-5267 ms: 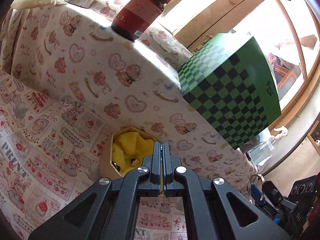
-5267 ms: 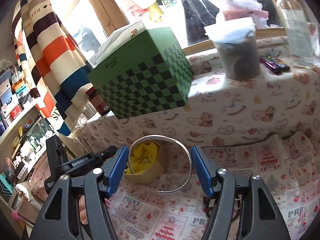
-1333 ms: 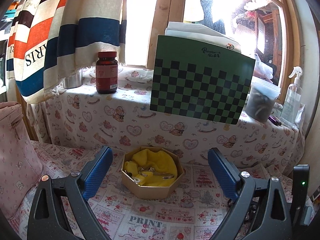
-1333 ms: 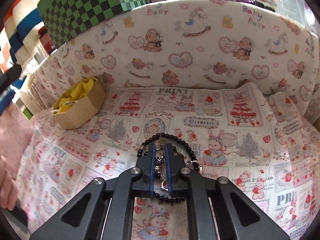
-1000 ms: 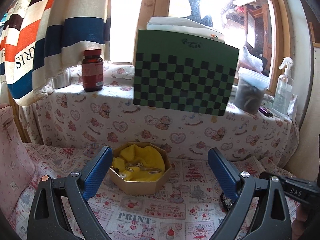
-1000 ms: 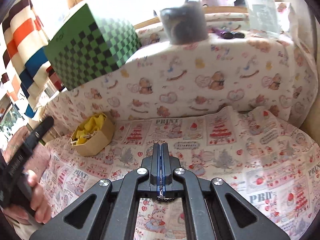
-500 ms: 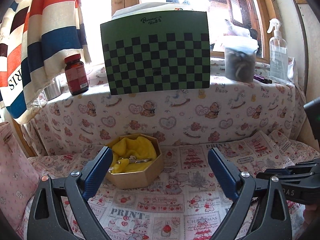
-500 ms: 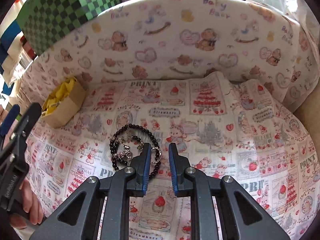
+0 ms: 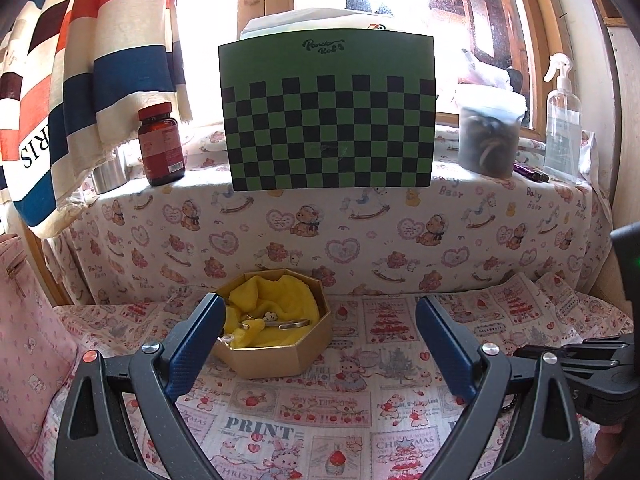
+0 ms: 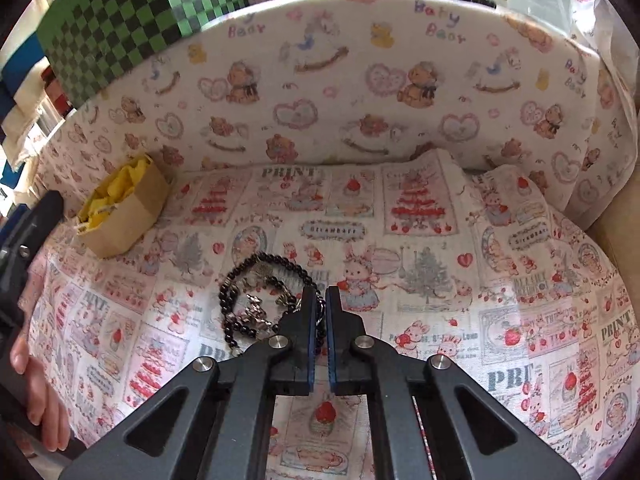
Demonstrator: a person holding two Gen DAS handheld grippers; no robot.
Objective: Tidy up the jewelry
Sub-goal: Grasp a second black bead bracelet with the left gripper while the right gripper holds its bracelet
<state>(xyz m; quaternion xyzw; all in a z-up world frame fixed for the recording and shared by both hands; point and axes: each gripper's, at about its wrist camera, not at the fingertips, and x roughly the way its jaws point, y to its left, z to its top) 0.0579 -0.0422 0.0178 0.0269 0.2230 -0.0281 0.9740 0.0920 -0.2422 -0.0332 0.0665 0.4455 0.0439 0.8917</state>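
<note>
A gold octagonal box (image 9: 276, 356) lined with yellow cloth holds a silver bangle (image 9: 294, 323) and small pieces. It also shows in the right wrist view (image 10: 124, 216) at the left. My left gripper (image 9: 318, 340) is wide open and empty, held in front of the box. A black bead necklace (image 10: 260, 296) with silver charms lies on the printed cloth. My right gripper (image 10: 320, 300) is down at the necklace's right edge, jaws nearly closed with a narrow gap around a bead strand. The right gripper also shows in the left wrist view (image 9: 560, 356).
A cloth-covered ledge (image 9: 320, 216) rises behind the work surface. On it stand a green checkered board (image 9: 328, 112), a brown pill bottle (image 9: 160, 146), a lidded tub (image 9: 490, 128) and a spray bottle (image 9: 562, 112). A pink bag (image 9: 24, 320) sits at the left.
My right gripper came down onto the necklace and its jaws have narrowed around the beads. The left gripper stayed open and swung to face the box and board squarely.
</note>
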